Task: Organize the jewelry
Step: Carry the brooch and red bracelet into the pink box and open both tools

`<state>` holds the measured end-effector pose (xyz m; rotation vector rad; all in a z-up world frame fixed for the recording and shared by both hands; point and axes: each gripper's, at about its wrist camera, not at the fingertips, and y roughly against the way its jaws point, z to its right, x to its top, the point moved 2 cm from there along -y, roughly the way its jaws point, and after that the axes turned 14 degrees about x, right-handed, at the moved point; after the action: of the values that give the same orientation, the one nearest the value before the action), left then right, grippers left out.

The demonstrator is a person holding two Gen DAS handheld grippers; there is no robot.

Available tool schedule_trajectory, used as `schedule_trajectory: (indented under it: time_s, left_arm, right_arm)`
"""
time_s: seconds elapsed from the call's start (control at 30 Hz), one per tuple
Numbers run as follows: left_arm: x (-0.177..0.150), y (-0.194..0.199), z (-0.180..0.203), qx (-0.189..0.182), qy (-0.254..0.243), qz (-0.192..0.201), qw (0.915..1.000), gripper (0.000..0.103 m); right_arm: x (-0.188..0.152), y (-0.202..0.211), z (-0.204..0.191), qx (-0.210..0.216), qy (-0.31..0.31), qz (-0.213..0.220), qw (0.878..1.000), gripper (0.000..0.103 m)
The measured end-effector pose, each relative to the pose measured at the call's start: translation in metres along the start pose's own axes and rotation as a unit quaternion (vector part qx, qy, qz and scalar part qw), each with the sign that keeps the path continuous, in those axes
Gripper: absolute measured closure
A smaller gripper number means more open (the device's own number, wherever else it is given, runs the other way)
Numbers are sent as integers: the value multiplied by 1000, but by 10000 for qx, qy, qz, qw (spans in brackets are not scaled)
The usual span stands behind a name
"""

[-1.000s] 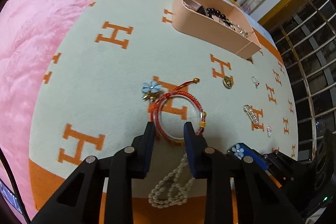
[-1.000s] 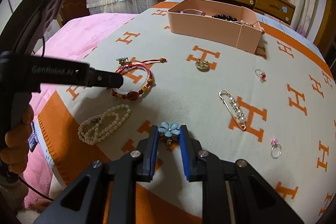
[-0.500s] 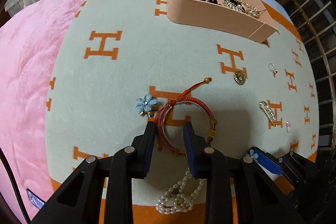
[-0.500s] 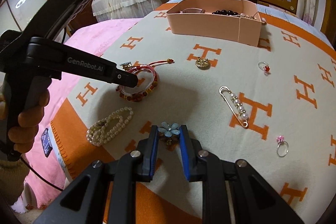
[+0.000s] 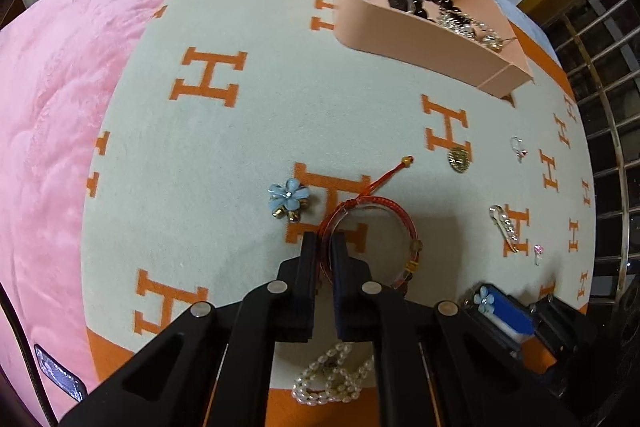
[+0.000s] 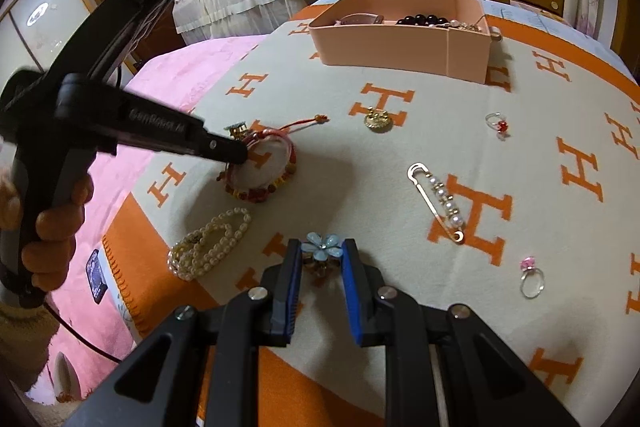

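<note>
A red braided bracelet with gold beads lies on the orange-and-cream blanket. My left gripper points down at it, shut on its left rim; the cord runs between the pads. My right gripper is shut on a blue flower clip near the blanket's front edge. A second blue flower clip lies just left of the bracelet. The pink tray at the back holds a black bead bracelet and several other pieces.
A pearl necklace lies by the front edge. A gold brooch, a pearl safety pin, a red-stone ring and a pink-stone ring are scattered to the right. A pink quilt with a phone lies left.
My left gripper's jaws, which straddled the bracelet's near rim, have shifted left and closed on its left rim. The right gripper still holds the blue flower clip in place.
</note>
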<state>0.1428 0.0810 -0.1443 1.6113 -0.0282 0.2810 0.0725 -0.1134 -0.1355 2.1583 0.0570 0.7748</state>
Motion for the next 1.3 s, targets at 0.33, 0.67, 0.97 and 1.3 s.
schedule_trajectory:
  time_s: [0.33,0.67,0.97,1.3]
  left_arm:
    - [15,68,8,24,-263,858,9960,99]
    - [69,139,18,313,-338,1828,9821,99]
    - [141,111,28,-172,-14,1775,9840,99]
    - [190,19,47,-154,196,1342,9906,95]
  right_arm:
    - [40,45,-11,-366,327,515,9975,83]
    - [117,77,-18,-710,689,851,9914,83]
    - [206,78,27,-490,-198,1303,9901,83]
    - [225,1,91,-683,-927,791,9902,83]
